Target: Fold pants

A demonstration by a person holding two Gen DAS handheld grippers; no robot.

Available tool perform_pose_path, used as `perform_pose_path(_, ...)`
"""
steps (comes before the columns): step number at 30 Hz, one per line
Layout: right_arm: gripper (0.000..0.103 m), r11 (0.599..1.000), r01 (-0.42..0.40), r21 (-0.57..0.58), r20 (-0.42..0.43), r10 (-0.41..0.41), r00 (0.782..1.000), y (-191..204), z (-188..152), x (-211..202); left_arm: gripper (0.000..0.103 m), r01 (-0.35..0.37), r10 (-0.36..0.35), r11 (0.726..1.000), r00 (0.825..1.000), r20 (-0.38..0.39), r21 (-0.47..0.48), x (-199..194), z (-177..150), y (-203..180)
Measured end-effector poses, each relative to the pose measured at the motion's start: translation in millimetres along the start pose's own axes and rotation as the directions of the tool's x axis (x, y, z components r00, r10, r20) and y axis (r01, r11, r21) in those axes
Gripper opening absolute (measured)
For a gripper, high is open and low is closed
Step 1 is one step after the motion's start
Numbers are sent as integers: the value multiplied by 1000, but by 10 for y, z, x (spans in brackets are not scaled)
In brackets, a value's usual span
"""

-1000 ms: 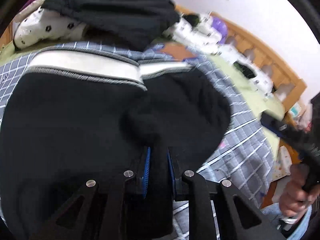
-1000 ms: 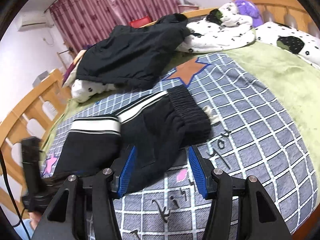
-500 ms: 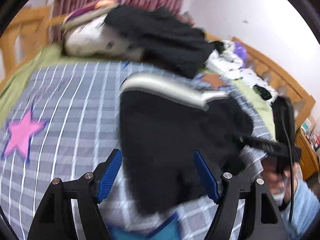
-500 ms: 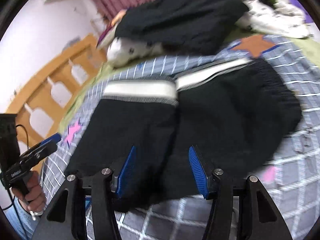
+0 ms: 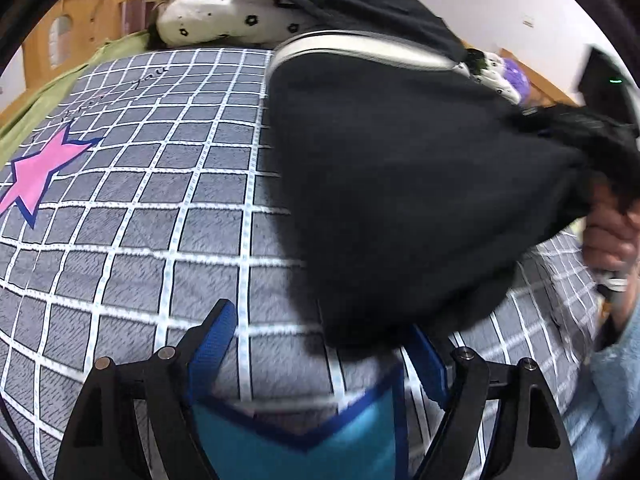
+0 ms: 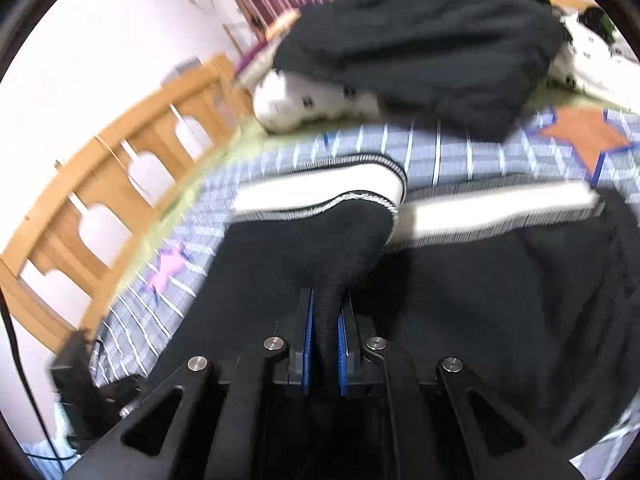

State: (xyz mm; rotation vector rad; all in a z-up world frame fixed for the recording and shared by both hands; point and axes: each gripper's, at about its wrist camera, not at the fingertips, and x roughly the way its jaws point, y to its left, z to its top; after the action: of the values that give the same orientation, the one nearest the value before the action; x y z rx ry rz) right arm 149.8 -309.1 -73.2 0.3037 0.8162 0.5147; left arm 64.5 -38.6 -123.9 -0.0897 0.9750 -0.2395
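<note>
Bed [image 5: 120,208]: covered by a grey fleece blanket [image 5: 168,184] gridded in white lines, nap visibly brushed; wooden rail [image 6: 120,176] with arched cut-outs along the far side; a strip of green sheet [image 5: 48,92] at the blanket's edge.

Dark garment [image 6: 420,40]: a heaped black fabric mass at the far end of the bed, lying over a white pillow [image 5: 224,20] printed with small black motifs.

Pants [image 5: 400,184]: black, soft knit, matte; a broad white side stripe [image 6: 320,196] edged in fine ribbing; lying on the blanket, partly doubled over, one portion lifted off the bed and drawn into a peak toward the right tongs.

Appliqué stars: pink star [image 5: 36,172] with blue border, flat on the blanket, well apart from the pants; orange star [image 6: 584,136] beside the far stripe.

Right tongs [image 6: 325,344]: blue pads together, clamped on a ribbed black fold of the pants; jaws have just been closing on that fold.

Left tongs [image 5: 320,352]: blue pads apart, jaws have just been opening; the near hem of the pants lies just ahead of them and overlaps the right-hand finger; no grip.

A hand [image 5: 612,240] holds the right tongs' handle.
</note>
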Motion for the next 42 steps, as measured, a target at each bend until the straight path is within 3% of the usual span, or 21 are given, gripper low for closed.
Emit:
perform_pose_path(3,9,996,64,-61,90,-59,994,12,168,-363,82,-40,40,998,999,13,40,47,55,-116)
perform_pose_path(6,9,990,120,-80,190,-103,976,-136,247,-825,85,18,-19,998,1000,13,64,62,51,-244)
perform_pose_path(8,9,982,180,-52,205,-166,965,-371,238,-979,85,66,-68,994,998,16,84,46,43,-360)
perform_pose_path(10,9,968,251,-16,167,-245,955,-692,179,-962,85,97,-99,989,995,15,112,30,32,-478)
perform_pose_path(13,10,920,389,50,34,-391,920,-1226,-47,-708,85,94,-97,980,995,7,173,36,-23,-638)
perform_pose_path(15,12,932,351,86,39,-356,934,-1407,-160,-667,83,75,-79,981,997,13,181,32,-72,-624)
perform_pose_path(17,16,930,361,73,47,-364,930,-1366,-142,-744,83,109,-112,981,994,12,159,-38,-94,-560)
perform_pose_path(21,18,908,414,70,116,-420,900,-1177,-148,-1098,83,168,-174,977,984,37,132,-244,-63,-449)
perform_pose_path(24,19,931,359,66,163,-365,917,-1032,-252,-1336,82,164,-175,975,982,64,151,-326,56,-510)
perform_pose_path(27,21,928,371,-20,127,-366,922,-844,-377,-1266,83,220,-237,963,966,106,155,-459,203,-592)
perform_pose_path(29,21,911,404,-81,72,-399,914,-786,-518,-1084,83,164,-184,972,976,114,169,-440,283,-679)
perform_pose_path(31,21,879,461,-119,3,-464,886,-812,-654,-899,83,132,-152,975,983,102,180,-327,315,-711)
perform_pose_path(32,22,856,498,-140,-50,-508,860,-852,-727,-779,83,121,-137,976,988,77,179,-209,303,-727)
perform_pose_path(34,22,845,511,-156,-77,-527,847,-867,-808,-717,84,77,-73,983,997,-31,165,138,230,-749)
perform_pose_path(36,22,855,498,-143,-67,-510,857,-846,-798,-819,86,82,-69,986,993,-92,142,343,160,-726)
perform_pose_path(38,24,879,465,-107,-54,-472,880,-885,-766,-923,83,114,-106,983,993,-60,145,278,157,-710)
perform_pose_path(40,39,897,438,-60,-34,-441,897,-981,-694,-1025,82,196,-192,972,981,-39,131,187,223,-652)
perform_pose_path(41,53,899,436,-36,-23,-436,899,-1030,-642,-1050,82,210,-210,972,978,-5,104,138,290,-591)
perform_pose_path(42,59,903,430,-4,-3,-430,903,-1105,-562,-1085,84,212,-213,974,977,13,80,128,380,-533)
